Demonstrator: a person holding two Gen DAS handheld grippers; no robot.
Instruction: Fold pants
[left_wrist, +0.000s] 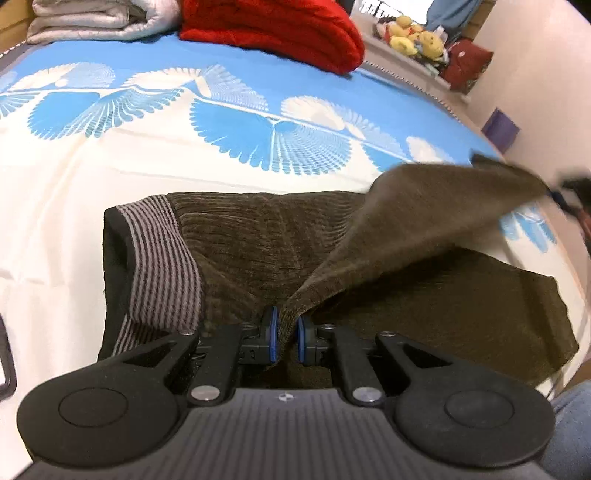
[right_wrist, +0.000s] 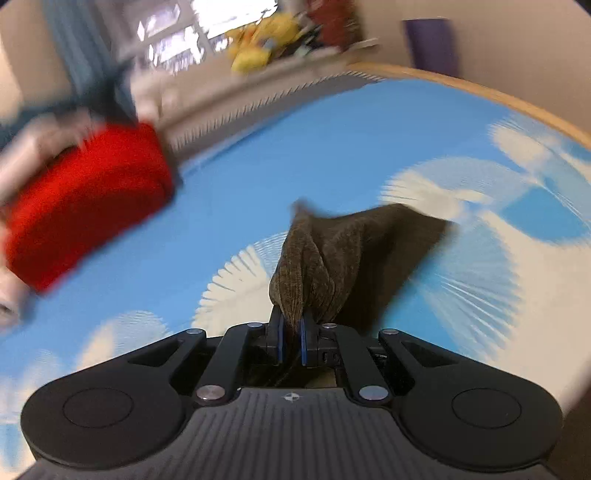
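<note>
Brown corduroy pants (left_wrist: 258, 243) with a grey striped waistband (left_wrist: 162, 258) lie on the bed. My left gripper (left_wrist: 286, 338) is shut on a near edge of the pants, and a flap of the fabric (left_wrist: 424, 221) rises from it toward the right. My right gripper (right_wrist: 291, 341) is shut on a bunched corner of the pants (right_wrist: 314, 266) and holds it above the bed. It also shows blurred at the right edge of the left wrist view (left_wrist: 570, 195). The right wrist view is motion-blurred.
The bed has a blue and white fan-patterned sheet (left_wrist: 147, 155). A folded red blanket (left_wrist: 273, 29) and a grey folded quilt (left_wrist: 96, 18) lie at the far end. Stuffed toys (left_wrist: 413, 35) sit on a ledge by the wall. The bed's wooden edge (right_wrist: 498, 96) is at right.
</note>
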